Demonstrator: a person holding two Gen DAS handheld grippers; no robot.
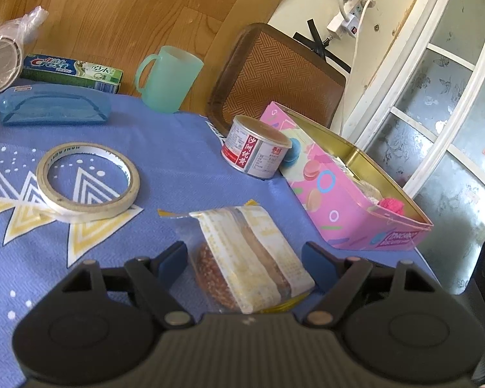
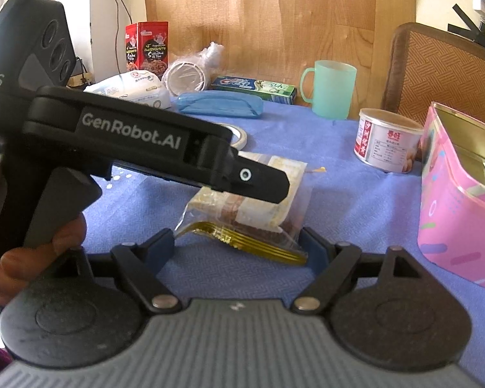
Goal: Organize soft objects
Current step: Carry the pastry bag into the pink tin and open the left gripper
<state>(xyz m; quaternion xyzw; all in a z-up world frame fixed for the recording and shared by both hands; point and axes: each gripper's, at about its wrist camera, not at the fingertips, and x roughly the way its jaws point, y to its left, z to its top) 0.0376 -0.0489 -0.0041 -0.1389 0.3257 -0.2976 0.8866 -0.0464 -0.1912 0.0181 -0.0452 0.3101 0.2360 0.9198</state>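
Right now we have the left gripper (image 1: 245, 258) spread wide on either side of the wrapped cake (image 1: 252, 258), its blue pads standing off both sides of the packet, apparently not pressing it. We keep the pads low and level with the blue tablecloth (image 1: 177, 148) because the soft packet lies flat and needs holding by its flanks, not its crinkly ends. Our right gripper (image 2: 239, 249) is also open, empty, facing the packet's yellow sealed edge.

The pink tin (image 1: 349, 207) stands open just to the right, a pink soft ball (image 1: 393, 207) already inside; we judge it the destination. The can (image 1: 257, 147) sits close against the tin's far end, and the tape roll (image 1: 87, 181) lies well to the left, so the path over the tin's near wall looks free. The table edge runs close behind the tin.
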